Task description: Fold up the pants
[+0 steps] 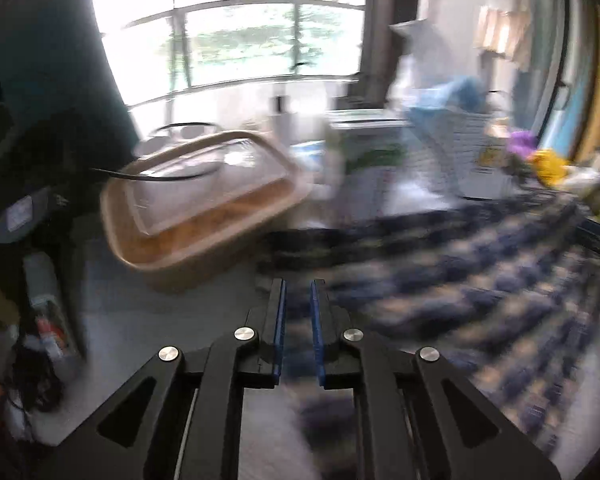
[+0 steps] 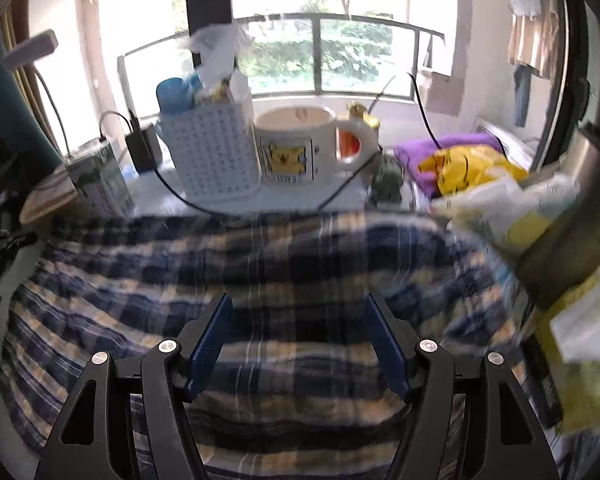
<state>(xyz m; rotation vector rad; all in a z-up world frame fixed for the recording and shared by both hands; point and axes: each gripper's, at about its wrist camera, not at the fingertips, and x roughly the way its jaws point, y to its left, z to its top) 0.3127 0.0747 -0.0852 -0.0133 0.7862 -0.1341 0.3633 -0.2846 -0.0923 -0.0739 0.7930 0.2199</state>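
Where the desk (image 1: pixel 148 320) shows bare at left, the left hand-held gripper (image 1: pixel 298 300) hovers nearly closed — a narrow gap, nothing visibly pinched. Beyond it: a tan basket (image 1: pixel 204 216). Rightward, plaid pants (image 2: pixel 300 256) lie spread across the desk, under the right hand-held gripper (image 2: pixel 300 320) — jaws apart, empty. Behind: a mug (image 2: pixel 296 148).

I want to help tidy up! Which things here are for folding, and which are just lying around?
For the job:
- plaid pants
- left hand-held gripper
- right hand-held gripper

Just lying about:
- cartoon mug
- white basket
- tan tray
- purple cloth
- yellow bag
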